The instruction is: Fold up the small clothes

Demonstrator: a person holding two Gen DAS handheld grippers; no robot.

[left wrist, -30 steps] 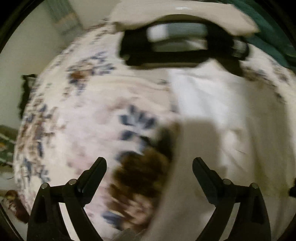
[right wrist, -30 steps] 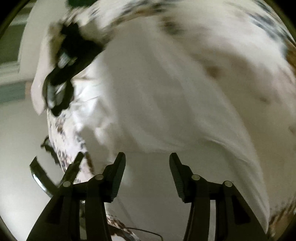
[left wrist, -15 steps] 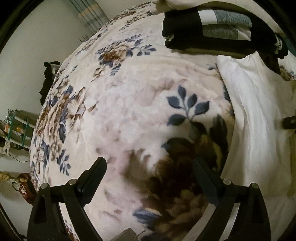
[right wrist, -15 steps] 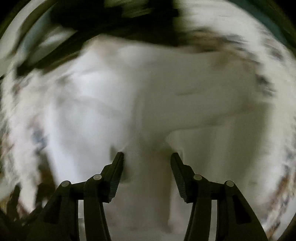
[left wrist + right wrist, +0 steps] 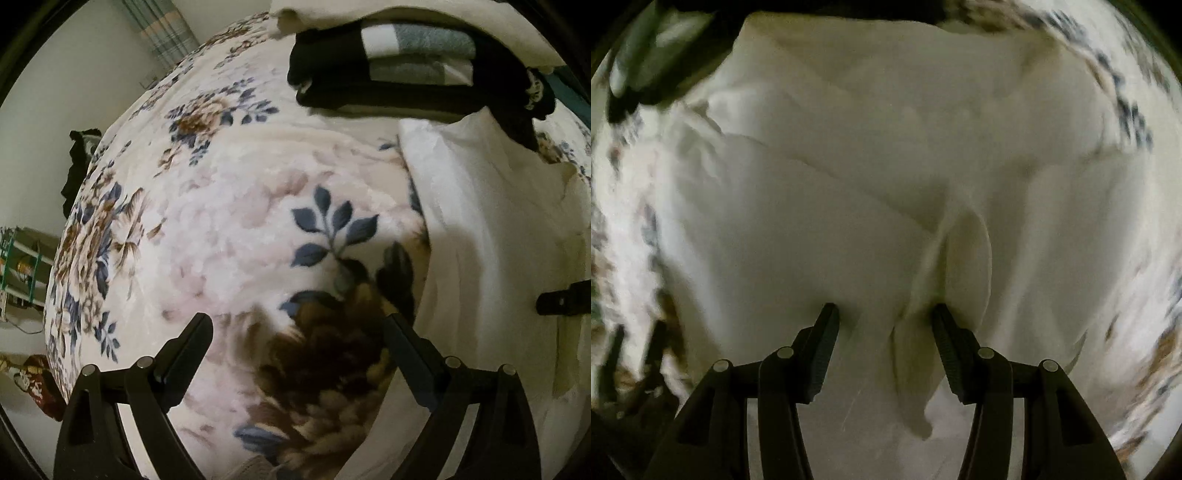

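A white garment [image 5: 491, 221] lies on the floral blanket [image 5: 229, 229] at the right of the left wrist view. It fills the right wrist view [image 5: 886, 166], with folds and a raised flap [image 5: 967, 258]. My left gripper [image 5: 297, 326] is open and empty above the blanket, left of the garment. My right gripper [image 5: 884, 314] is open, low over the garment, with cloth between its fingers. A tip of the right gripper [image 5: 563, 302] shows at the right edge of the left wrist view.
A stack of folded dark and grey-white clothes [image 5: 413, 70] lies at the far end of the blanket, under a cream cloth [image 5: 424, 14]. The blanket's left edge drops to a wall with a shelf [image 5: 18, 266] and a dark item [image 5: 79, 162].
The left gripper has drawn left off the white garment and now hangs over bare blanket. The right gripper has swung round and dropped close onto the garment. Both stay open.
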